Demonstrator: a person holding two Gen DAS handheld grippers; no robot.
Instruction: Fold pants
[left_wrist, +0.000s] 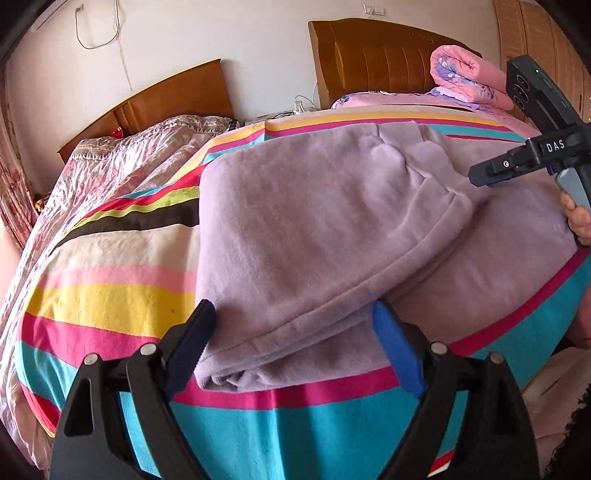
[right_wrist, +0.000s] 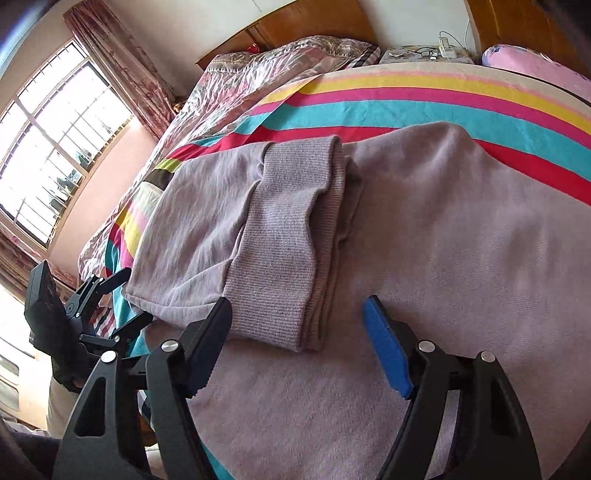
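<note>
Pants (left_wrist: 332, 229): lilac, laid on striped bed (left_wrist: 110, 295); leg ends w/ ribbed cuffs (right_wrist: 288, 236) already folded over.
Left gripper (left_wrist: 295, 328): held open, straddling near folded edge; nothing gripped.
Right gripper (right_wrist: 299, 321): held open at cuffs; nothing gripped.
Left to do: approx. one further fold, judged.

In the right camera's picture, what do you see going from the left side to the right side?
Window → left gripper → ribbed cuff → pink pillow.
</note>
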